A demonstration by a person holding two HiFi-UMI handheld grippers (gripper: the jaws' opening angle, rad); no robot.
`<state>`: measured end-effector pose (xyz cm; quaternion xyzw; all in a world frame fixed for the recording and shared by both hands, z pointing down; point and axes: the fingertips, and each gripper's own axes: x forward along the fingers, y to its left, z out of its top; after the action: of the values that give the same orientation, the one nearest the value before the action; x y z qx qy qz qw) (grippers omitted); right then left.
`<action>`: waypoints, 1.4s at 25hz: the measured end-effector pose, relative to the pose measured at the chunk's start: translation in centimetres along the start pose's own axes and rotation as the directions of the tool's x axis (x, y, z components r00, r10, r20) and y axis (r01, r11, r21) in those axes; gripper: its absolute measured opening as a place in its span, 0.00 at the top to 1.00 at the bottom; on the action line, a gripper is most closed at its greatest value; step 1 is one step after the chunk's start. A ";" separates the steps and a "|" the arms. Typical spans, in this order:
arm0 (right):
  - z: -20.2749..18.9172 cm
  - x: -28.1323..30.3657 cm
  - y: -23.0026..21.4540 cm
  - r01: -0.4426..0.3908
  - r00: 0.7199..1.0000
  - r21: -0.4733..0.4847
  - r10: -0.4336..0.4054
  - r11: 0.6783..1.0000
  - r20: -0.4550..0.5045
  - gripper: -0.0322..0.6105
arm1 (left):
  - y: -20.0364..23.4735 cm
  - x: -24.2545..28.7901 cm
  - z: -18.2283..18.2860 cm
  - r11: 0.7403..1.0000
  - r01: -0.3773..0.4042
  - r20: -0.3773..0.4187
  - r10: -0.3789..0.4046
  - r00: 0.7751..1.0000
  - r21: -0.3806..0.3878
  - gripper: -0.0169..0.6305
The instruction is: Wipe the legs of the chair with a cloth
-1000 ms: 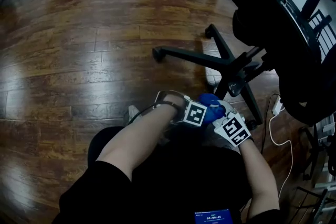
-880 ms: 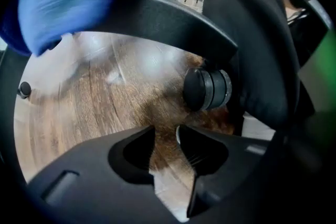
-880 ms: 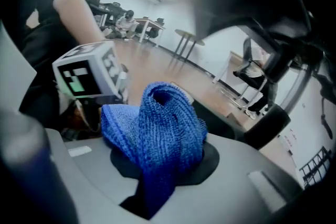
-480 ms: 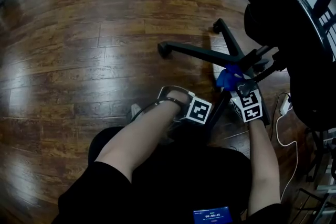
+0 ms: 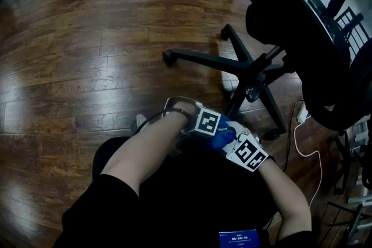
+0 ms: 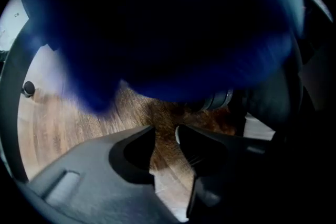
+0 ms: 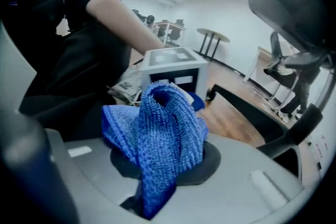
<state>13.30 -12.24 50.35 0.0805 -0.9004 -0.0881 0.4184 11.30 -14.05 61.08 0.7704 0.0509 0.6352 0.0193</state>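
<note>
A person sits low on the brown wood floor (image 5: pixel 70 67) and holds a gripper in each hand. The two grippers are close together, right in front of the person's lap.

The right gripper (image 7: pixel 160 178) has its jaws shut tight on a blue cloth (image 7: pixel 163 128). The cloth is all bunched up. It sticks out past the jaws in a soft, bumpy lump.

The left gripper (image 6: pixel 165 134) is just beside the right one and points almost straight down. Its jaws are a little way apart. Only the floor shows in the small gap between them, so this gripper holds nothing. The cloth hangs just in front of it as a big dark blue blur.

The black chair (image 5: pixel 302 26) stands a bit ahead and to the person's right. Its legs (image 5: pixel 203 59) spread out flat on the floor like a star. One long leg points away to the left and has a small wheel at its end. The cloth is near the chair legs but does not touch any of them.

A white cable (image 5: pixel 305 145) lies on the floor by the chair. A phone (image 5: pixel 237 238) with a lit screen sits on the person's lap.
</note>
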 end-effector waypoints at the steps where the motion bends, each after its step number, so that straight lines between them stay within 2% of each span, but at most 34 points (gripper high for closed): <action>1: 0.1 0.1 1.2 -0.025 1.000 -0.024 0.025 0.999 -0.010 0.81 | 0.0 0.0 0.0 1.000 -0.004 -0.002 0.004 1.000 -0.003 0.75; 4: -0.1 0.1 1.9 -0.054 0.998 -0.081 0.051 0.995 -0.046 0.82 | -0.1 0.1 0.2 1.000 -0.011 -0.007 0.011 1.000 -0.006 0.74; 7: -0.4 0.1 0.5 -0.075 0.997 -0.082 0.073 0.994 -0.030 0.82 | -0.1 0.1 0.4 1.000 -0.002 -0.001 0.002 1.000 -0.003 0.74; 9: -0.6 -0.1 -2.7 -0.007 1.000 -0.064 0.006 0.998 -0.013 0.82 | 0.0 0.0 0.3 1.000 0.016 0.005 -0.016 1.000 -0.005 0.74; 11: -1.0 -0.6 -7.4 0.101 0.995 -0.012 -0.101 0.995 0.008 0.82 | -0.1 -0.1 0.2 0.999 0.036 0.010 -0.036 0.999 -0.004 0.74; 13: -1.3 -1.2 -12.4 0.211 0.977 0.044 -0.212 0.977 0.015 0.82 | -0.1 -0.2 0.3 0.999 0.051 0.020 -0.051 0.999 0.002 0.74; 16: -1.6 -2.2 -18.6 0.356 0.934 0.096 -0.358 0.930 0.009 0.82 | -0.1 -0.3 0.5 0.998 0.066 0.040 -0.067 0.997 0.007 0.75; 18: -1.8 -2.6 -20.6 0.396 0.916 0.129 -0.402 0.909 0.016 0.82 | 0.1 -0.4 0.6 0.998 0.070 0.050 -0.070 0.996 -0.002 0.75; 22: -1.5 -2.4 -20.3 0.403 0.912 0.156 -0.411 0.902 0.017 0.82 | 0.4 -0.4 0.2 0.998 0.064 0.039 -0.064 0.997 0.001 0.77; 25: -1.4 -2.1 -17.8 0.375 0.924 0.153 -0.382 0.914 0.018 0.82 | 0.2 -0.3 0.1 0.999 0.054 0.031 -0.054 0.998 0.001 0.77; 28: -1.0 -1.5 -12.7 0.283 0.957 0.122 -0.289 0.951 0.038 0.81 | 0.1 -0.1 0.1 1.000 0.029 0.013 -0.029 1.000 0.009 0.76; 32: -0.3 -0.5 -4.7 0.104 0.993 0.076 -0.107 0.992 0.040 0.81 | 0.2 0.0 -0.1 1.000 0.005 0.004 -0.005 1.000 -0.008 0.76; 35: 0.1 -0.2 0.7 -0.066 0.998 0.037 0.065 0.997 0.023 0.81 | 0.0 0.0 0.0 1.000 -0.009 -0.005 0.009 1.000 -0.020 0.76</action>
<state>13.27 -11.53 50.32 0.0581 -0.9086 -0.0581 0.4096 11.29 -14.05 61.10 0.7690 0.0412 0.6375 0.0239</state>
